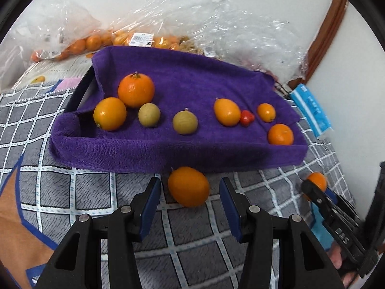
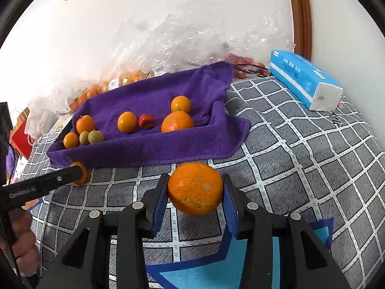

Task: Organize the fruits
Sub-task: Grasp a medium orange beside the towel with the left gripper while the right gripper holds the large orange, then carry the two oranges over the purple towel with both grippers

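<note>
A tray lined with a purple towel (image 1: 182,149) (image 2: 149,149) holds several oranges, two green-yellow fruits (image 1: 185,122) and a small red fruit (image 1: 246,118). My left gripper (image 1: 190,192) is open around an orange (image 1: 188,186) lying on the checked cloth just in front of the tray. My right gripper (image 2: 195,190) is shut on a large orange (image 2: 195,189), held in front of the tray's near right corner. The right gripper also shows at the right edge of the left wrist view (image 1: 312,187). The left gripper's finger shows in the right wrist view (image 2: 60,177).
Clear plastic bags with more oranges (image 1: 96,41) lie behind the tray against the wall. A blue tissue pack (image 2: 305,79) lies at the right on the grey checked cloth (image 2: 300,156). A red bag (image 2: 21,137) is at the far left.
</note>
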`<state>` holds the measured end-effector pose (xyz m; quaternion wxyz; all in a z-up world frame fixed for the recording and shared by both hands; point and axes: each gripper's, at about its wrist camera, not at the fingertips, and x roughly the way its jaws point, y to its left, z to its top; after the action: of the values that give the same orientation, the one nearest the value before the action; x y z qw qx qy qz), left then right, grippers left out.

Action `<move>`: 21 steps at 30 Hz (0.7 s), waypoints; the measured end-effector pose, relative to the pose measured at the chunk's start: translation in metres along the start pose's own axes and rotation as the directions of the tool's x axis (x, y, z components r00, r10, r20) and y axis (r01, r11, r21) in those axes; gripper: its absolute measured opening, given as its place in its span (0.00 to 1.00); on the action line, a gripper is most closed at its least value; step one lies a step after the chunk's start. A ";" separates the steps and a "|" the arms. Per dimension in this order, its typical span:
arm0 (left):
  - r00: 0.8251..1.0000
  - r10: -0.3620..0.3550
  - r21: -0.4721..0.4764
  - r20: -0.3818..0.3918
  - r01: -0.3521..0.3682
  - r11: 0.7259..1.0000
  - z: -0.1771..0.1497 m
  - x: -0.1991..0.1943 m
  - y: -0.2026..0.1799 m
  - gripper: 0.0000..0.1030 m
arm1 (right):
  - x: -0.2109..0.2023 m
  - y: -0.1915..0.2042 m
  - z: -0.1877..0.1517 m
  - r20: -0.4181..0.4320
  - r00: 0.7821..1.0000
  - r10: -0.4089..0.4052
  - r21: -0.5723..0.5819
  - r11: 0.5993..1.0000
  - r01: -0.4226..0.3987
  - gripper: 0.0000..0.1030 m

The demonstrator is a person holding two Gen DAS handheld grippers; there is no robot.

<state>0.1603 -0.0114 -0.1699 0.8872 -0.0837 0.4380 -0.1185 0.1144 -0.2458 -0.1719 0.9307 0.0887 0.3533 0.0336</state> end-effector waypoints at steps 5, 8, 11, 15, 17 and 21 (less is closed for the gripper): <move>0.999 -0.004 0.002 0.046 0.004 1.000 -0.006 0.000 0.001 0.33 | 0.000 -0.001 0.000 0.000 1.000 -0.005 0.000 1.000 0.005 0.41; 0.998 -0.027 0.008 0.057 0.027 1.000 -0.008 -0.004 0.003 0.33 | 0.000 -0.002 0.000 -0.001 1.000 -0.001 0.001 1.000 0.001 0.41; 0.996 -0.052 -0.005 0.072 0.053 0.999 -0.014 -0.011 0.005 0.33 | -0.001 -0.002 0.000 0.006 1.000 0.005 -0.001 1.000 -0.005 0.41; 0.993 -0.058 0.000 0.104 0.058 0.998 -0.017 -0.021 0.004 0.33 | -0.004 -0.001 -0.001 0.013 1.000 0.009 0.000 1.000 -0.009 0.41; 0.990 -0.046 0.007 0.133 0.045 0.999 -0.018 -0.026 0.003 0.33 | -0.006 -0.001 -0.001 0.019 1.000 0.012 -0.003 1.000 -0.012 0.41; 0.983 -0.035 0.019 0.180 0.032 0.999 -0.017 -0.033 0.001 0.33 | -0.012 -0.001 -0.002 0.041 0.999 0.020 -0.002 1.000 -0.020 0.41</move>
<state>0.1270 -0.0022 -0.1554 0.9217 -0.0944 0.3534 -0.1289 0.1044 -0.2477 -0.1655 0.9374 0.0923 0.3333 0.0415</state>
